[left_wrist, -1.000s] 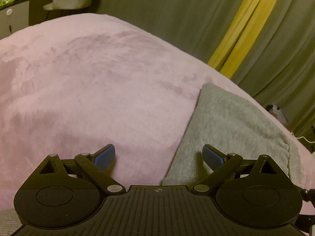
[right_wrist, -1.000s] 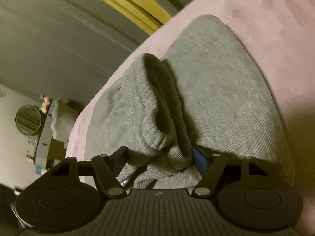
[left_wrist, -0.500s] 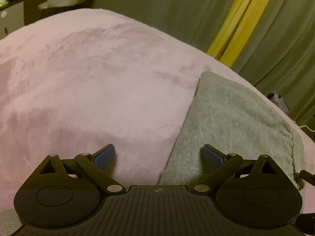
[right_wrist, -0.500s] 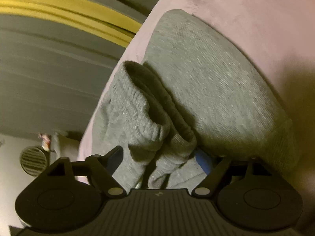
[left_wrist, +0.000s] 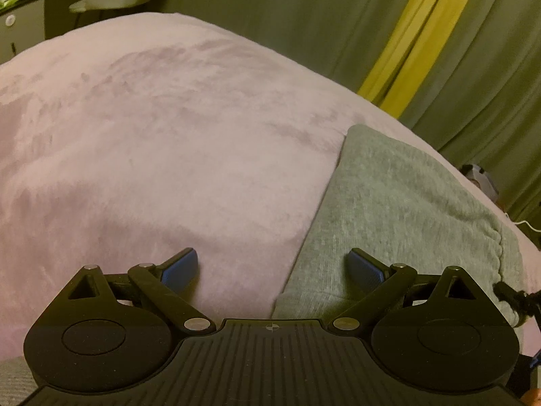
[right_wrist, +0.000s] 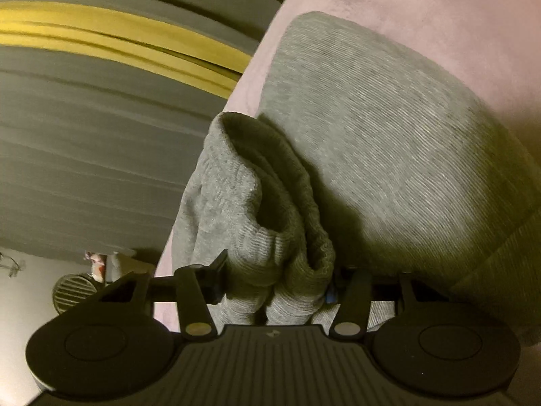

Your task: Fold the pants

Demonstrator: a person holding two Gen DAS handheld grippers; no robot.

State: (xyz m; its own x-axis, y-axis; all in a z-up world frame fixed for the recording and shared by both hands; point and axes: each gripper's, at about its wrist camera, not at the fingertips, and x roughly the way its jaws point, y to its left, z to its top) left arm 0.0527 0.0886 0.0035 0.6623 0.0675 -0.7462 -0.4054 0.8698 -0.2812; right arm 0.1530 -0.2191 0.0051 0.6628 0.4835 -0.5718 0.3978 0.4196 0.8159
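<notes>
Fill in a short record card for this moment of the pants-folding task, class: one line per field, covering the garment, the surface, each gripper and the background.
garment: grey pants, partly folded, lying flat except a bunched ribbed band
surface: pink blanket
left gripper: open, holding nothing, one finger over the blanket, the other over the pants
right gripper: jaws closing, the bunched ribbed band between them
background: grey-green curtain with a yellow stripe

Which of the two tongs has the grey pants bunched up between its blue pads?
The right tongs: its jaws are closing around the bunched ribbed edge of the grey pants. The left tongs stand wide open with nothing gripped.
</notes>
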